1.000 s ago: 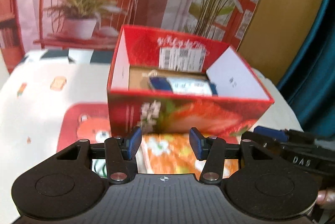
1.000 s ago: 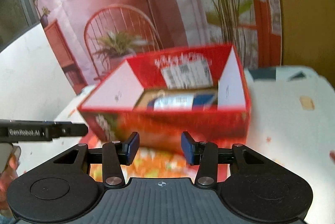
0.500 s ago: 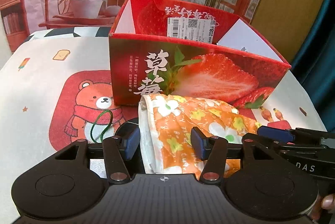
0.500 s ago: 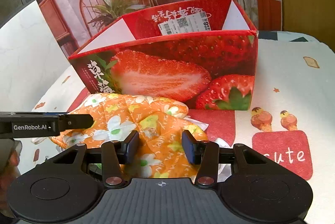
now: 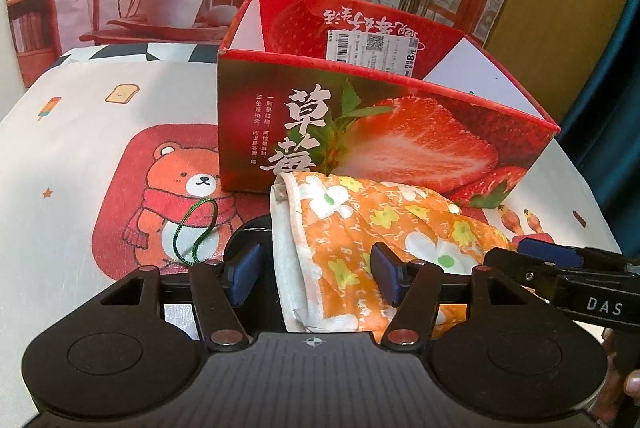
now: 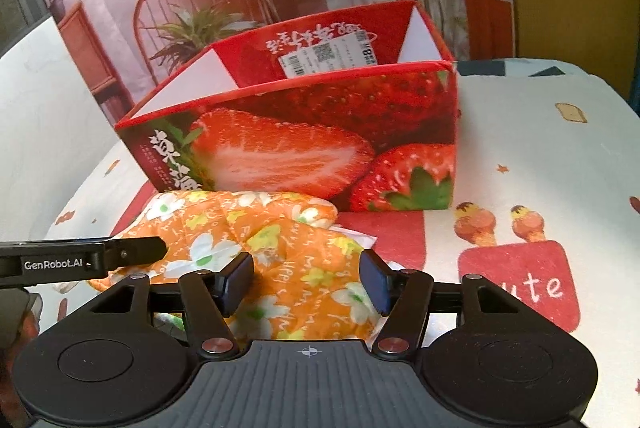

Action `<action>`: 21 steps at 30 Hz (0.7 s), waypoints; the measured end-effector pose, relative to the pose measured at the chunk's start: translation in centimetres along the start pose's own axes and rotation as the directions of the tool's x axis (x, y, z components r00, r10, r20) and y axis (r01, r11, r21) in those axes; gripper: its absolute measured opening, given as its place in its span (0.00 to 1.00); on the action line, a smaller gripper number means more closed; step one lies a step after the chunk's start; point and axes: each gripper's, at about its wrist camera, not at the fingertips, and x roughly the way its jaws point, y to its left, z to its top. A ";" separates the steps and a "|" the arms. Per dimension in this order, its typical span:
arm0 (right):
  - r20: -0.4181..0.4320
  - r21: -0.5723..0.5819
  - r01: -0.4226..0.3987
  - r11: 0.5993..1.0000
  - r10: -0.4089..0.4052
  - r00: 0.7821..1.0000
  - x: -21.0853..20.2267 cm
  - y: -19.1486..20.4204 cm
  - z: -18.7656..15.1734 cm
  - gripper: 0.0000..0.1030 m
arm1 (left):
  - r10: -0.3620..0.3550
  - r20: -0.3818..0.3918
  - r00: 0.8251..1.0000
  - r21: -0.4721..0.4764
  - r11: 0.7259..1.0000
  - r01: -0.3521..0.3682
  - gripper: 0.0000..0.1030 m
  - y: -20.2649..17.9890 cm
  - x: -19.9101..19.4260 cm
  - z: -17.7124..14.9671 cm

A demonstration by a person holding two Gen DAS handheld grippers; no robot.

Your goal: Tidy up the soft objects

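Between my left tongs (image 5: 314, 278) sits the near end of the orange floral cloth (image 5: 360, 228); the jaws have just been opening and stand apart, pads clear of the fabric on both sides. My right tongs (image 6: 306, 282) straddle the other end of the same cloth (image 6: 280, 252), jaws likewise just opened and apart, nothing clamped. Each tool shows in the other's view, close at the side, so I judge the two are working as a pair on one piece.

I read this as the pick-up step: both tongs are set over the cloth and not yet gripping. Next I need to close both sets on the padded edges, roughly together, then lift evenly so the soft cloth does not sag or slip out of one side.

Just beyond the cloth stands the box (image 5: 380, 132), open-topped, its front wall touching or nearly touching the fabric. That wall is the edge to clear; I judge the lift must go well up before moving forward. Left of my left tongs lies a green cord (image 5: 192, 232) on the mat (image 5: 132, 188), apart from the cloth. Right of my right tongs the tablecloth (image 6: 540, 168) is open room.
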 end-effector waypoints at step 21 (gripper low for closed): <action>-0.026 0.096 -0.031 0.995 0.033 0.999 0.1 -0.7 0.1 0.50 | 0.003 -0.002 1.000 -0.014 1.000 -0.003 0.63 0.1 0.0 -0.2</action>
